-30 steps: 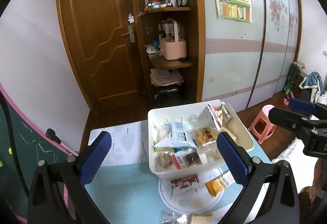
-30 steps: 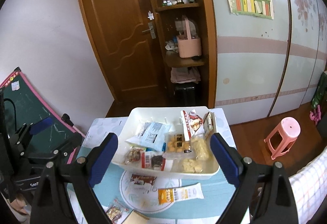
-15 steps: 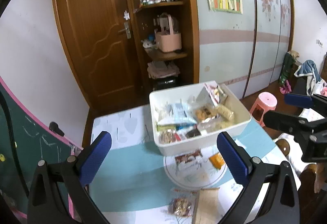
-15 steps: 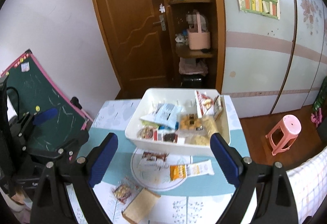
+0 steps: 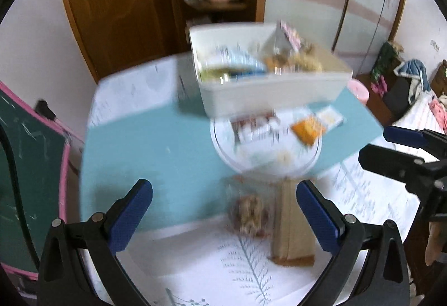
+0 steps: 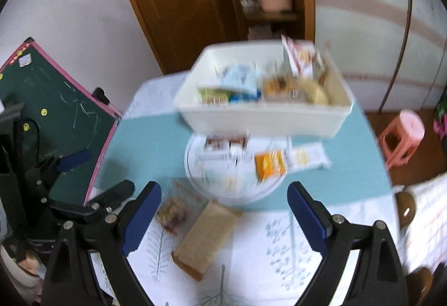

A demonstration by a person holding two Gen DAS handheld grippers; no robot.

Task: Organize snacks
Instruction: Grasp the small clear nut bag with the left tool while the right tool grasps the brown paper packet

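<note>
A white bin (image 5: 268, 93) (image 6: 259, 119) full of snack packets stands at the far side of the table. In front of it lie a brown-and-white packet (image 5: 254, 127) (image 6: 223, 146) and an orange packet (image 5: 308, 127) (image 6: 269, 165). Nearer me lie a clear bag of brown snacks (image 5: 250, 215) (image 6: 171, 212) and a tan flat packet (image 5: 292, 225) (image 6: 205, 239). My left gripper (image 5: 223, 211) is open and empty above the near table. My right gripper (image 6: 225, 218) is open and empty, above the tan packet. Both views are blurred.
The table has a teal and white cloth (image 5: 156, 144) with a round white print (image 6: 234, 183). A green chalkboard (image 6: 53, 110) leans at the left. A pink stool (image 6: 402, 135) stands on the floor at the right. A wooden door and shelf are behind.
Both grippers have pulled back and tilted down from the bin. More of the near table shows, with the clear bag and tan packet now between the fingers.
</note>
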